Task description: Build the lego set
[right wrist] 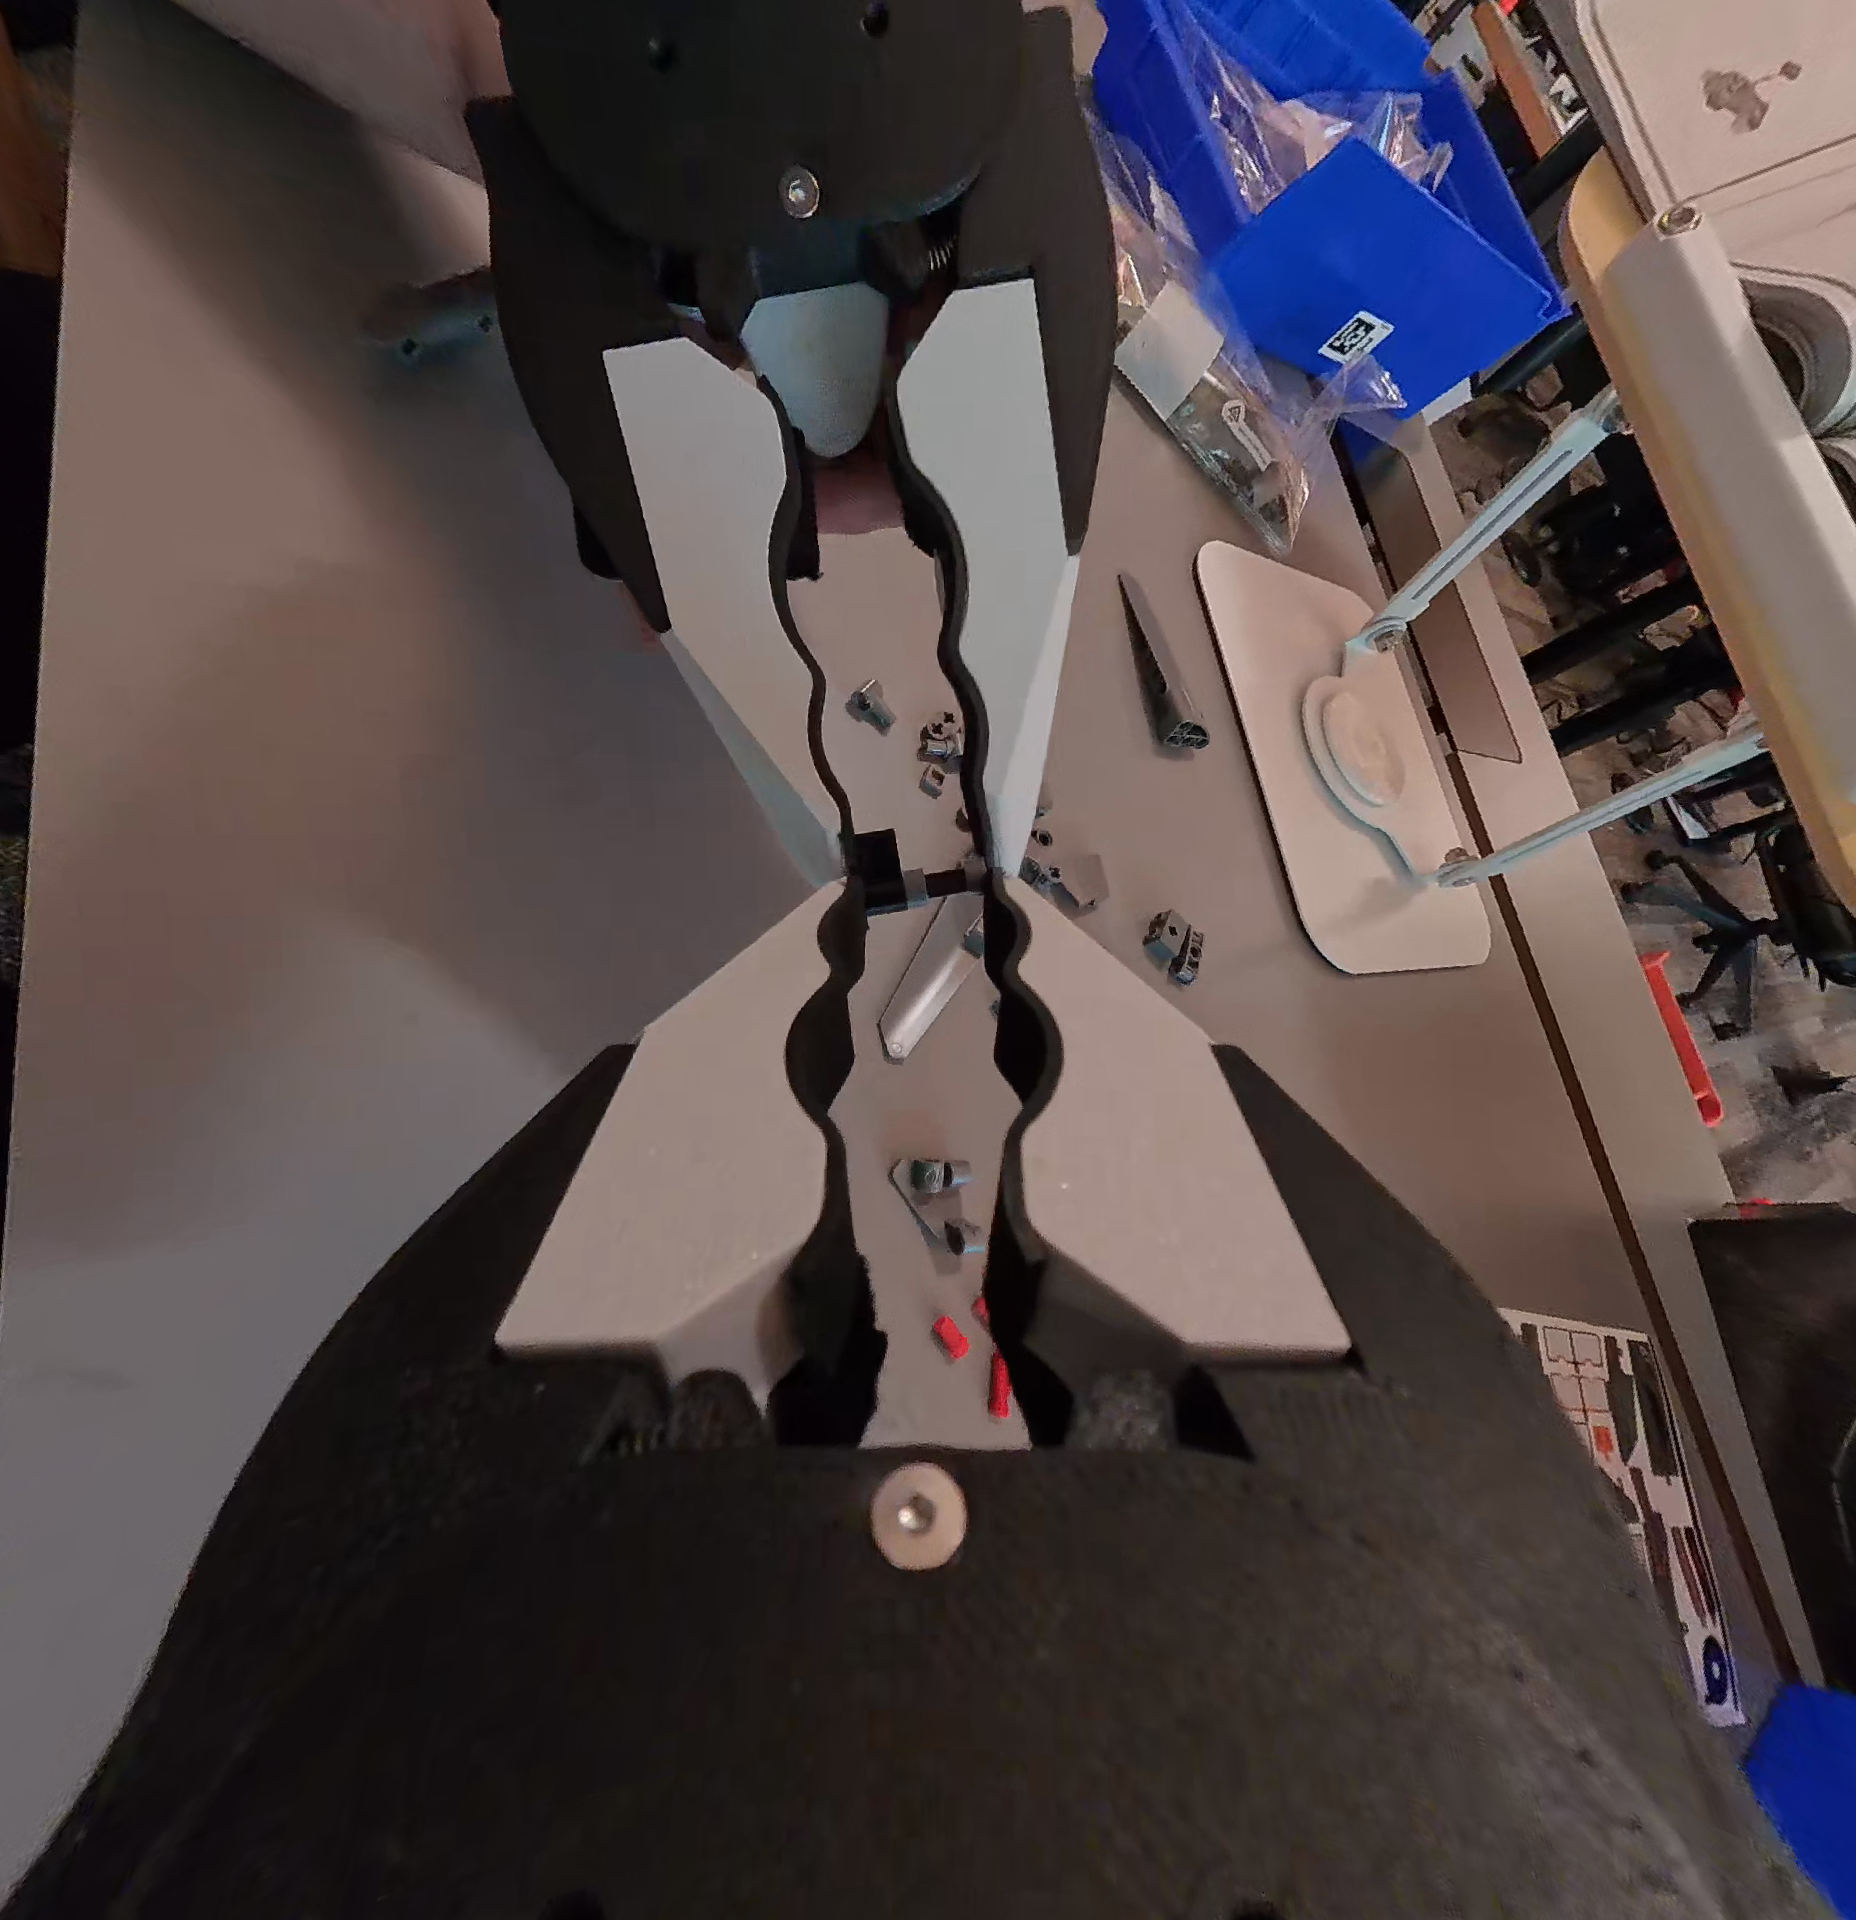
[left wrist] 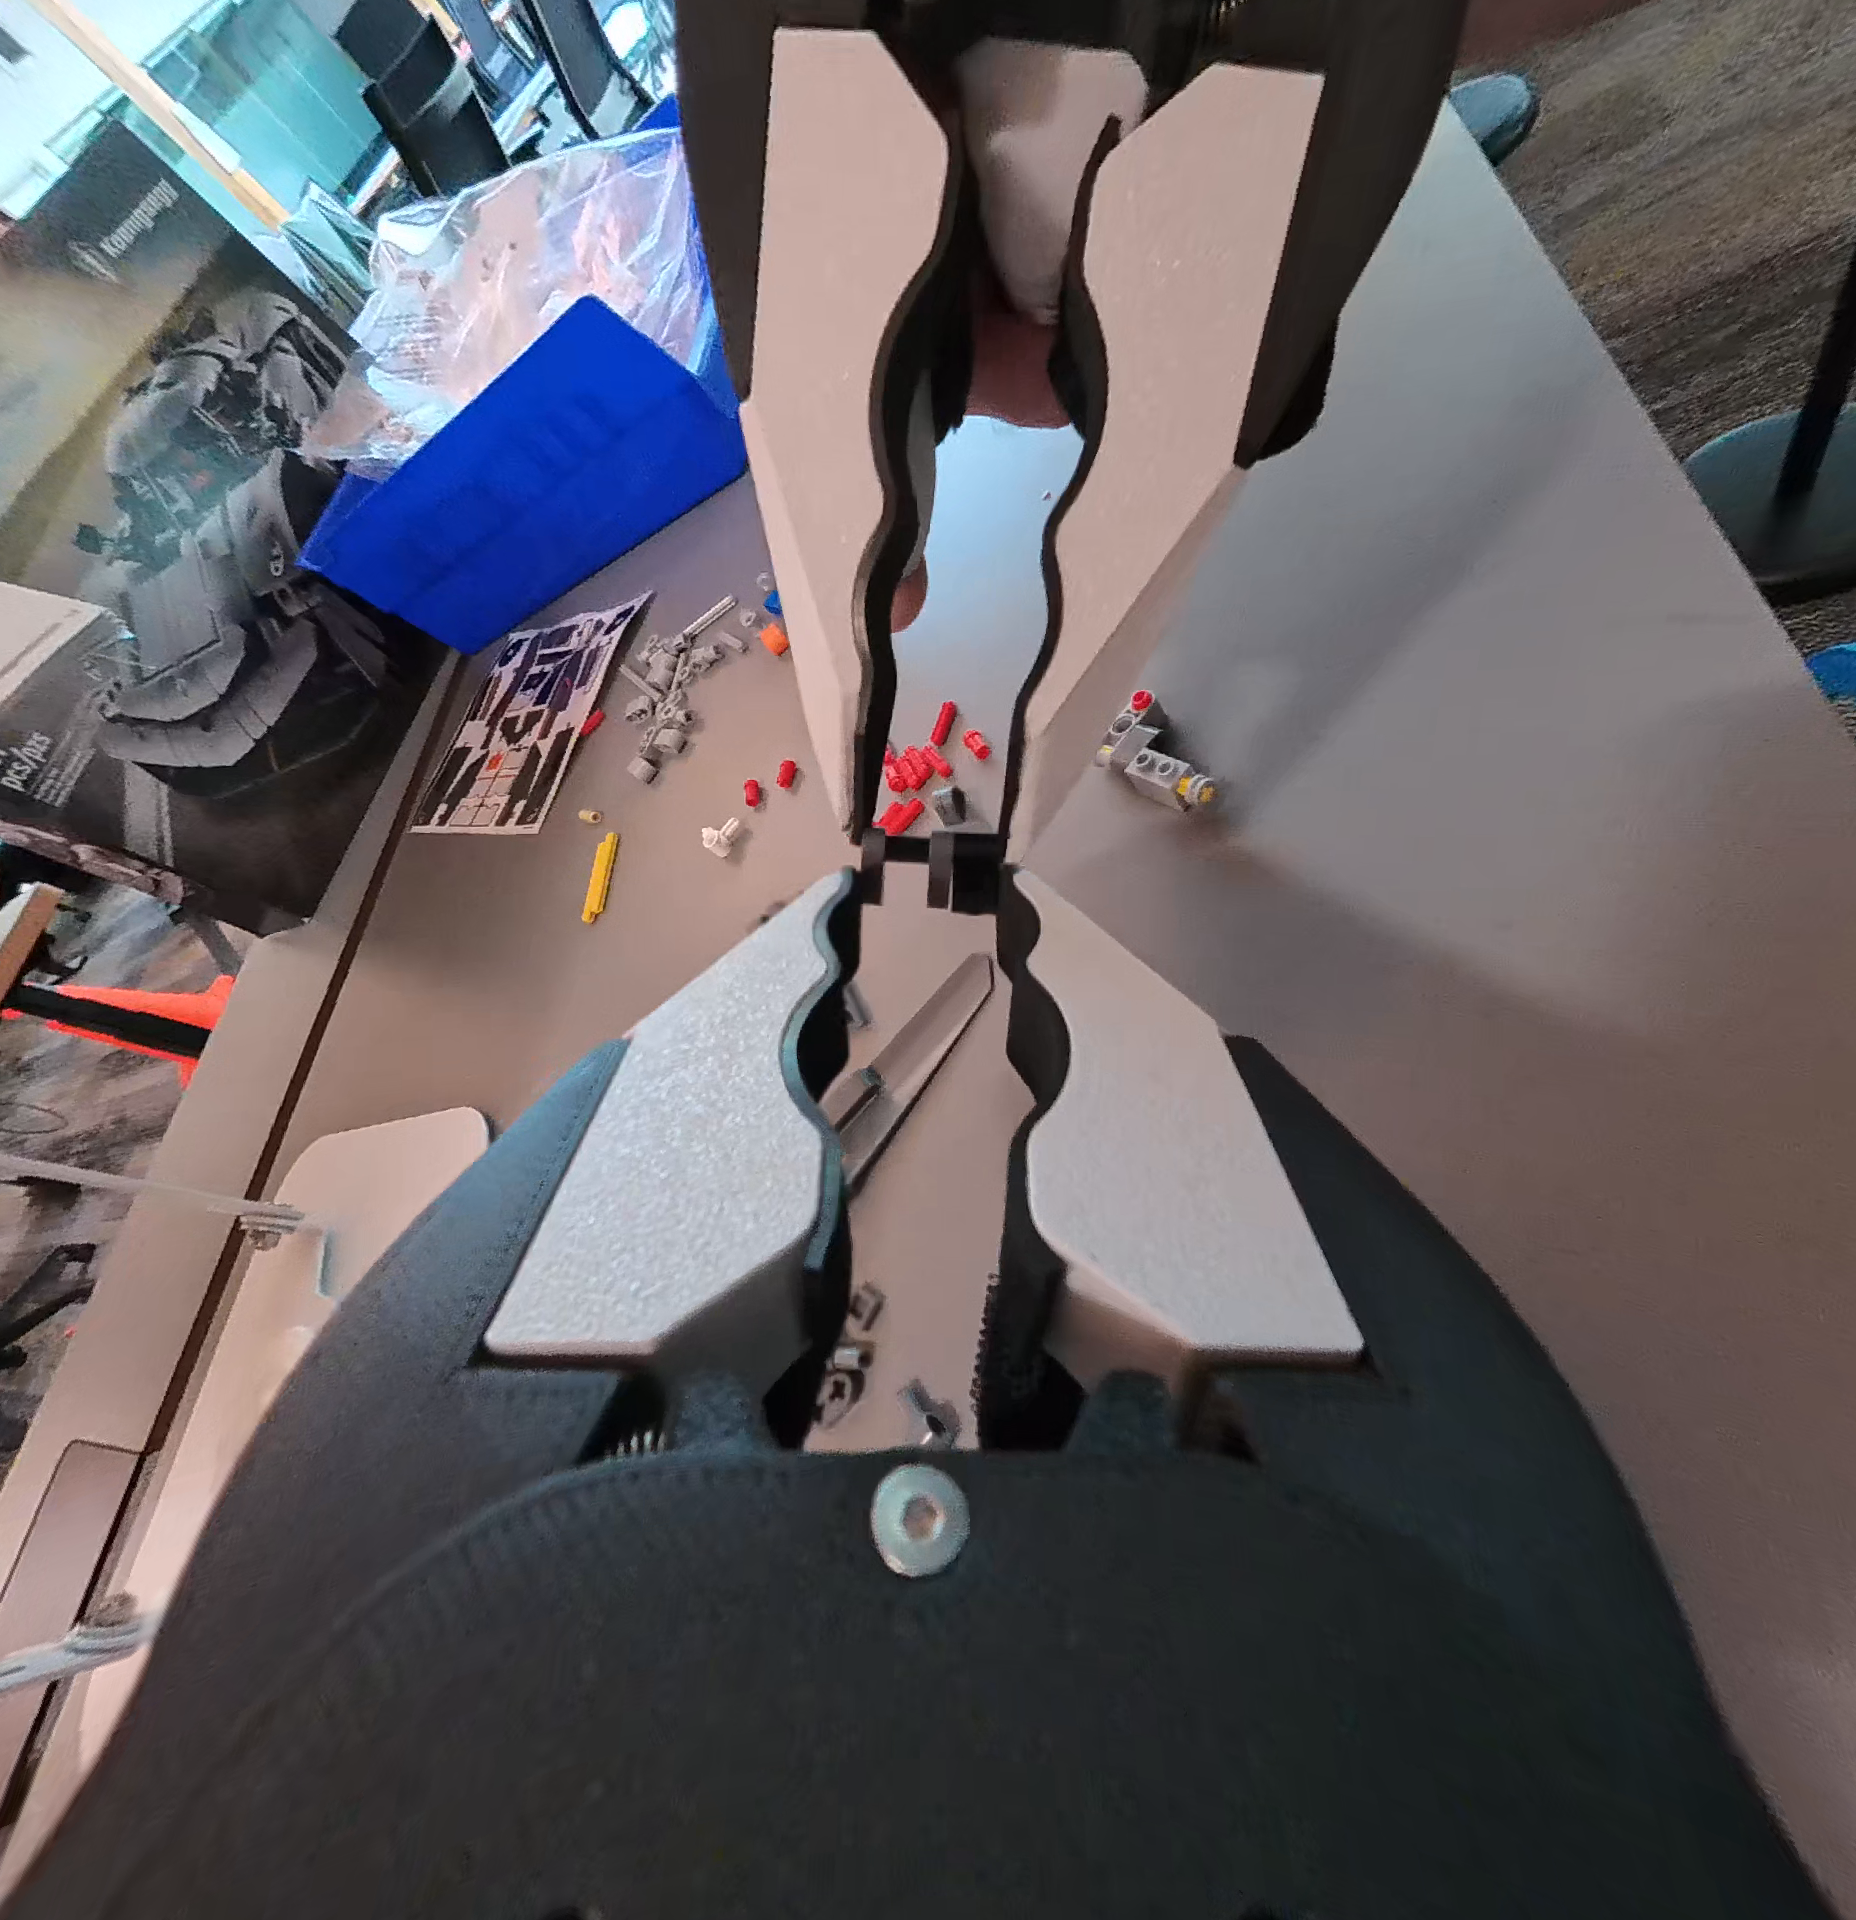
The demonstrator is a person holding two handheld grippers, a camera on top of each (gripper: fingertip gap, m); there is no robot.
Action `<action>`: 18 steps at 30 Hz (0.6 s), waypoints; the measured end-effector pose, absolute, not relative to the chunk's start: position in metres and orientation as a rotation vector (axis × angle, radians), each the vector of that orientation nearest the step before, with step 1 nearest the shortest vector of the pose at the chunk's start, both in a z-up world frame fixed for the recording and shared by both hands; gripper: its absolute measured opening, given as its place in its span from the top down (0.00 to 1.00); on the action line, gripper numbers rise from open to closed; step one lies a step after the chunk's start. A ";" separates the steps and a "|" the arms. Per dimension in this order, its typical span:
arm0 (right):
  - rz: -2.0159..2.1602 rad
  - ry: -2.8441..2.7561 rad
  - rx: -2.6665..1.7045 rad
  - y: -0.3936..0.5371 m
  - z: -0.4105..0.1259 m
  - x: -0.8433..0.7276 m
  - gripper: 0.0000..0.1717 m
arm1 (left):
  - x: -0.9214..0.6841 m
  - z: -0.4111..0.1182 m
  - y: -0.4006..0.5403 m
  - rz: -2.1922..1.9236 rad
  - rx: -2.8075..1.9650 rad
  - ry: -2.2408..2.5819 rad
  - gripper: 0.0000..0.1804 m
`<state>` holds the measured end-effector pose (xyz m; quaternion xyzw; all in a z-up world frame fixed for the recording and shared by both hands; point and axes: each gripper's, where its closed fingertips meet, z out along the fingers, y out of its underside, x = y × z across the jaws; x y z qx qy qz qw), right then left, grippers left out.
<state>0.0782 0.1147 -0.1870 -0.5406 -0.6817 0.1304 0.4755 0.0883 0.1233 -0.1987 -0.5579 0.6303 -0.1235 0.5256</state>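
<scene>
Black axle assembly [left wrist: 929, 868], a short black axle with a bush at one end and a bush and a block at the other, is being held in the air above the grey table [left wrist: 1423, 831], just where the two tools' tips are meeting. Its long axis is lying level from 9 o'clock to 3 o'clock. In the left wrist view the block end is pointing to 3 o'clock; in the right wrist view it is pointing to 9 o'clock.

The left gripper [left wrist: 932, 894] is being held narrowly parted, its tips bracketing the assembly's ends from 6 o'clock; firm pressing cannot be made out. The right gripper [right wrist: 924, 894] is being kept closed on the two ends, its pads set against block and axle tip.

Below the left tool's fingers, a grey tapered panel [left wrist: 924, 1039] is lying on the table. Beyond the tips, red pins [left wrist: 916, 771] are scattered at 12 o'clock. A grey brick sub-assembly [left wrist: 1152, 758] is sitting at 2 o'clock. Towards 10 o'clock, a yellow strip [left wrist: 600, 878], grey connectors [left wrist: 669, 691] and a sticker sheet [left wrist: 529, 717] are lying, with a blue bin [left wrist: 550, 488] farthest off.
</scene>
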 end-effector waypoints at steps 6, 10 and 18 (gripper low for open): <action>0.302 -1.679 -1.316 0.116 -0.187 0.075 0.89 | 0.086 -0.199 0.124 -0.303 -1.350 1.510 0.87; 0.276 -1.691 -1.311 0.117 -0.187 0.074 0.89 | 0.085 -0.199 0.125 -0.302 -1.359 1.504 0.88; 0.235 -1.696 -1.278 0.118 -0.177 0.070 0.94 | 0.082 -0.190 0.126 -0.308 -1.345 1.473 0.93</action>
